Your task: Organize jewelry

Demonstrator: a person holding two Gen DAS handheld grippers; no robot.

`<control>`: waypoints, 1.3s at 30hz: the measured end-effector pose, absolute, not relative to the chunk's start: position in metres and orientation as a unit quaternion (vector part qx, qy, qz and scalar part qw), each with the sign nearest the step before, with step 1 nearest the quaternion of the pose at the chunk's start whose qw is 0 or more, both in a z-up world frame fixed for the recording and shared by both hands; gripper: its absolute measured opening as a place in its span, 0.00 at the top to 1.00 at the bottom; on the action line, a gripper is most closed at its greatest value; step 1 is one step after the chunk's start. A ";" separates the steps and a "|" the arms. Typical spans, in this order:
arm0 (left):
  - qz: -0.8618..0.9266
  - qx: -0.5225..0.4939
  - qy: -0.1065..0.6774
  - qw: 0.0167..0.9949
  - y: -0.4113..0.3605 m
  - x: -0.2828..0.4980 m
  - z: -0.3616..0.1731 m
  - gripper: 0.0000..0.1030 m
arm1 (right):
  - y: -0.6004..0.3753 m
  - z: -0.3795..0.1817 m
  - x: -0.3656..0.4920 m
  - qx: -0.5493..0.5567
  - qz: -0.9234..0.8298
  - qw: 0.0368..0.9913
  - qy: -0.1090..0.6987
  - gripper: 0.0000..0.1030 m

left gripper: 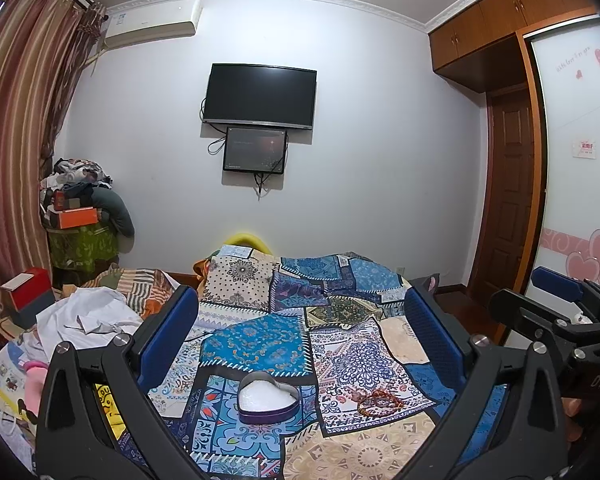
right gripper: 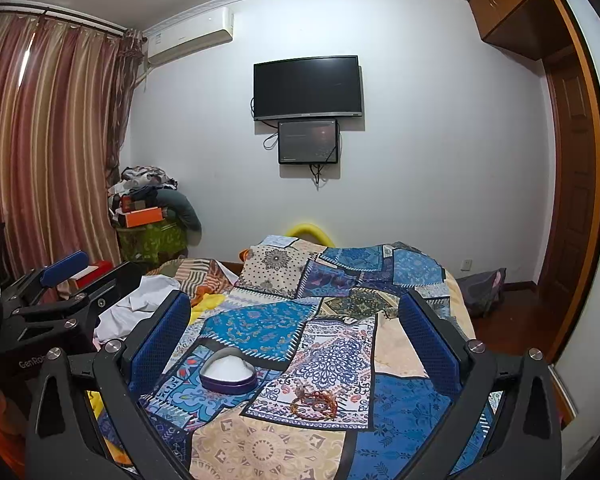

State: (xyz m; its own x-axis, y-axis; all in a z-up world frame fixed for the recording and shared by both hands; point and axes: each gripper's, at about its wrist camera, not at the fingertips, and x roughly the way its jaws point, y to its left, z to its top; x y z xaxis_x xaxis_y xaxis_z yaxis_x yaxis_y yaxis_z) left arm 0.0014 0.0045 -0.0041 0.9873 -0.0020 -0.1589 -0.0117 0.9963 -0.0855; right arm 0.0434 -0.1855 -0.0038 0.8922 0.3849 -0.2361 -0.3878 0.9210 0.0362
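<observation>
A heart-shaped purple tin with white padding lies open on the patchwork bedspread; it also shows in the right wrist view. A small heap of amber-brown bead bracelets lies to its right, also in the right wrist view. My left gripper is open and empty, held above and behind the tin. My right gripper is open and empty above the bedspread, its fingers either side of tin and bracelets. Each gripper shows at the edge of the other's view: the right one, the left one.
White clothing and papers lie at the bed's left. A red box and a pile of boxes and clothes stand by the curtain. A TV hangs on the far wall. A wardrobe and door are at the right.
</observation>
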 end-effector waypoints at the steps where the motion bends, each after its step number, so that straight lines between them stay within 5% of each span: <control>1: 0.003 -0.044 0.080 0.996 0.005 0.001 -0.004 0.00 | -0.186 -0.004 0.044 -0.006 0.199 0.973 0.121 0.00; 23: 0.012 -0.052 0.099 0.994 0.010 0.017 -0.011 0.00 | -0.189 -0.010 0.051 -0.004 0.193 0.972 0.131 0.00; 39: 0.019 -0.053 0.230 0.971 0.013 0.097 -0.077 0.00 | -0.209 -0.072 0.124 -0.012 0.143 0.962 0.231 0.00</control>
